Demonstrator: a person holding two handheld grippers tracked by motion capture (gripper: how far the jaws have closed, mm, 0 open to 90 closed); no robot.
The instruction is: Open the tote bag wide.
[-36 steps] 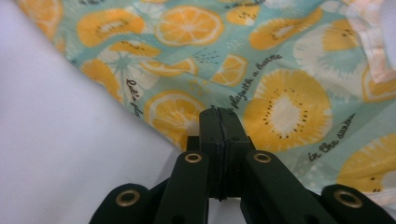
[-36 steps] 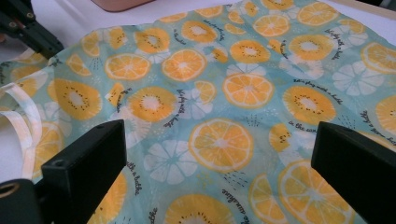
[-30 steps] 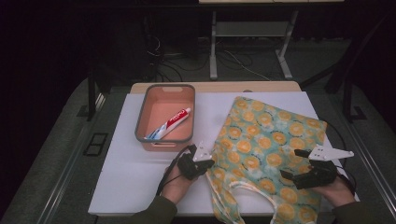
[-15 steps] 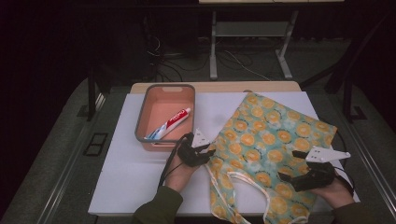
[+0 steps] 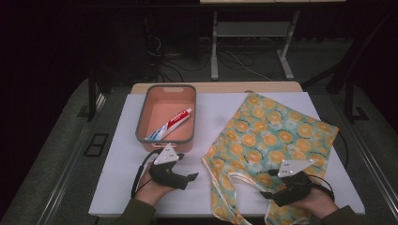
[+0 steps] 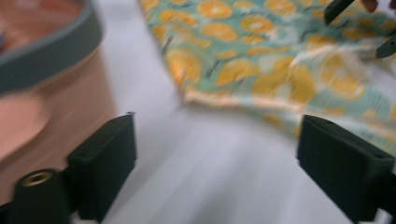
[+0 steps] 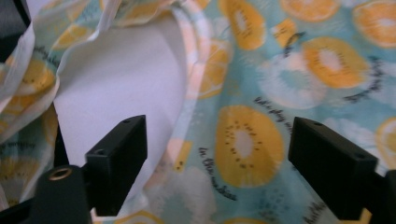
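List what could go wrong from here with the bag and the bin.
1. The left gripper is open beside the orange bin; a careless sweep could knock the bin and shift the toothpaste tube inside.
2. The right gripper is open over the fruit-print bag near its handle loop; closing here may catch only one fabric layer.
3. The bag's near edge hangs at the table front and may slide off.

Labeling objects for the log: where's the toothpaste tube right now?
In the high view, the toothpaste tube lies diagonally inside the orange bin at the table's far left, left of the fruit-print cloth and just beyond the left gripper.
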